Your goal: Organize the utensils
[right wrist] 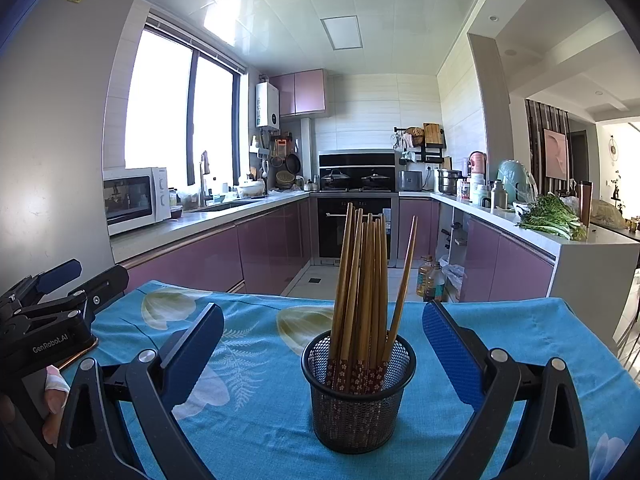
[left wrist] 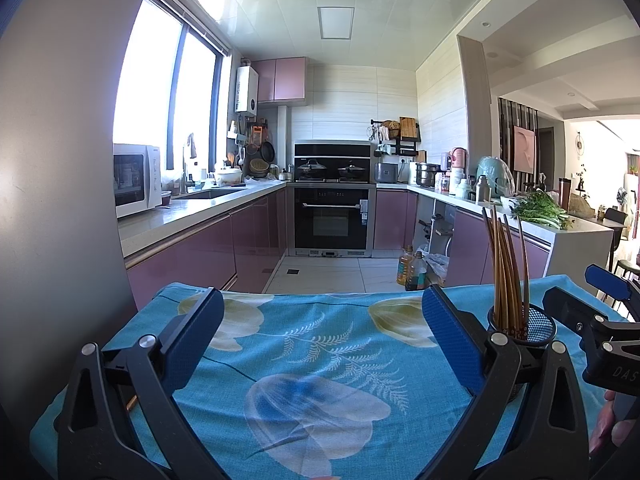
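Left wrist view: the left gripper (left wrist: 322, 344) gapes wide over bare tablecloth (left wrist: 320, 360); the mesh holder (left wrist: 532, 326) stands off to its right.

Right wrist view: the right gripper (right wrist: 323, 354), wide and empty, squarely faces the holder (clearly the nearer arm), with the chopsticks (right wrist: 364, 280) upright.

A home kitchen is shown. Pink cabinets (right wrist: 200, 256) are run under pale counters (right wrist: 208, 220) in a U, with a built-in oven (left wrist: 331, 220) and lidded pots (left wrist: 312, 168) at the far end. A microwave (right wrist: 134, 200), a sink (left wrist: 210, 193) below the window (right wrist: 180, 108) and greens (right wrist: 550, 216) are seen; what may be a dining area opens at the right.
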Motion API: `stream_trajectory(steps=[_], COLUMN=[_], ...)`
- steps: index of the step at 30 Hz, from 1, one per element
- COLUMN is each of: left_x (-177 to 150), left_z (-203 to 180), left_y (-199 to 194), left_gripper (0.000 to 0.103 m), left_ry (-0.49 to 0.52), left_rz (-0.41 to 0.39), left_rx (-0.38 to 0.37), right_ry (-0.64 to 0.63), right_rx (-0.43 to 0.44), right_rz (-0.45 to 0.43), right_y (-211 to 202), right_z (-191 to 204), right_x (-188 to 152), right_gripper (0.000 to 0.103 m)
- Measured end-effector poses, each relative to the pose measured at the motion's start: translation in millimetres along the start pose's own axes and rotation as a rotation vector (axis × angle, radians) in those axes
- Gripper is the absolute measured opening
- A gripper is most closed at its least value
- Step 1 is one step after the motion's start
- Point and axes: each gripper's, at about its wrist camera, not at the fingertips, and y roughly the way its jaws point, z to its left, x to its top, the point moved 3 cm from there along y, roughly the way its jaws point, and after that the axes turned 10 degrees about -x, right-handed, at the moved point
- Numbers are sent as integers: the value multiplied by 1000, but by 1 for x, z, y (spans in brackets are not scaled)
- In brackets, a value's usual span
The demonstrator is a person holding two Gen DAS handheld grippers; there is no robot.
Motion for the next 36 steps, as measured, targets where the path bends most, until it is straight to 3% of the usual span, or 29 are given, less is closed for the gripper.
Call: stream_trajectory(steps=[36], left_x=[-2], left_z=[2], left_y=[-1], left_gripper=[97], left_ry=[-5], left_rz=[-1], left_rx=[22], right_ry=[6], right_rx=[3], right_rz=[6], right_y=[1], right_z=[1], right_x=[-5], right_gripper=[96])
